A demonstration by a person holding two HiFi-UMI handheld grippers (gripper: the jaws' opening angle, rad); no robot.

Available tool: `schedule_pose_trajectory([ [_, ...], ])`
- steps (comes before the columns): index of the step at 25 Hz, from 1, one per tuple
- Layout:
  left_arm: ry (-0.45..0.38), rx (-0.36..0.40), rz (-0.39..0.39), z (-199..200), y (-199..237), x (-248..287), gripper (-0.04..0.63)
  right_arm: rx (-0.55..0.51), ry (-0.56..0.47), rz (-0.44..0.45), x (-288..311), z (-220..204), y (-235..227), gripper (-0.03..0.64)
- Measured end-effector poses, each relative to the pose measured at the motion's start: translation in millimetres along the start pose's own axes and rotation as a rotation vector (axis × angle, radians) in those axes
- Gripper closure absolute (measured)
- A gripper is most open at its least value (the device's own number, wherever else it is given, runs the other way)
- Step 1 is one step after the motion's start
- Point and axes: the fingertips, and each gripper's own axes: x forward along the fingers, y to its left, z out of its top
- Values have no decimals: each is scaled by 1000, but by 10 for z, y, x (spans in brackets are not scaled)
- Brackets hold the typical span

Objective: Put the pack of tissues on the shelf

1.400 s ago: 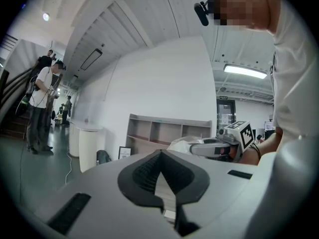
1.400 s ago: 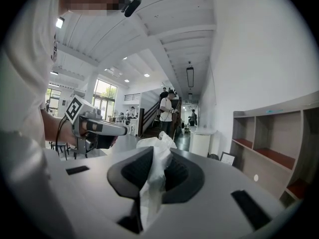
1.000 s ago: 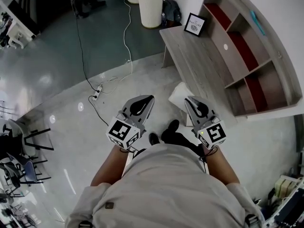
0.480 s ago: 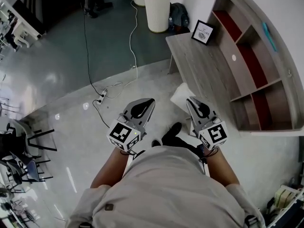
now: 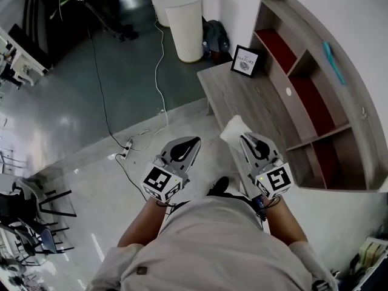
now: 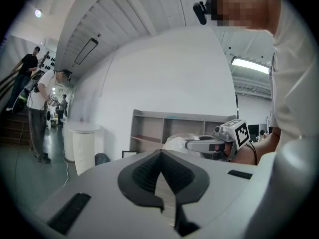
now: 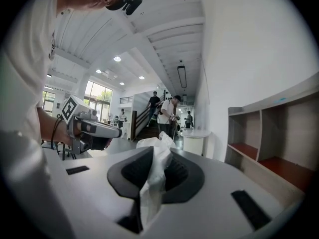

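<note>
My right gripper (image 5: pixel 245 137) is shut on the white pack of tissues (image 5: pixel 233 130), whose plastic wrapper (image 7: pixel 155 176) is pinched between the jaws and sticks out ahead. It hangs at the near edge of the grey wooden shelf unit (image 5: pixel 315 83), whose compartments have red bottoms. My left gripper (image 5: pixel 194 142) is held beside it, jaws shut with nothing between them (image 6: pixel 160 180). In the left gripper view the right gripper (image 6: pixel 204 145) and the pack (image 6: pixel 175 142) show in front of the shelf (image 6: pixel 169 128).
A framed picture (image 5: pixel 245 62) stands at the far end of the low shelf top (image 5: pixel 242 96). A white ribbed bin (image 5: pixel 185 29) and a dark bag (image 5: pixel 215 38) are beyond it. A cable and power strip (image 5: pixel 124 150) lie on the floor at left. People stand in the background (image 7: pixel 167 114).
Both grippers with the pack have moved forward, nearer the shelf unit. The pack now hangs at the low shelf top's edge instead of over the floor.
</note>
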Motion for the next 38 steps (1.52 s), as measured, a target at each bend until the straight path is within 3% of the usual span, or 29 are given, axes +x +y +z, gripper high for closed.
schedule_pose_trajectory([
  [12, -17, 50, -125, 230, -286, 1241, 581, 45, -42, -147, -428, -60, -1101, 561],
  [24, 1, 59, -282, 247, -631, 1960, 581, 56, -27, -285, -804, -136, -1651, 561],
  [38, 5, 76, -487, 348, -196, 2932, 581, 81, 5, -494, -548, -264, -2271, 561],
])
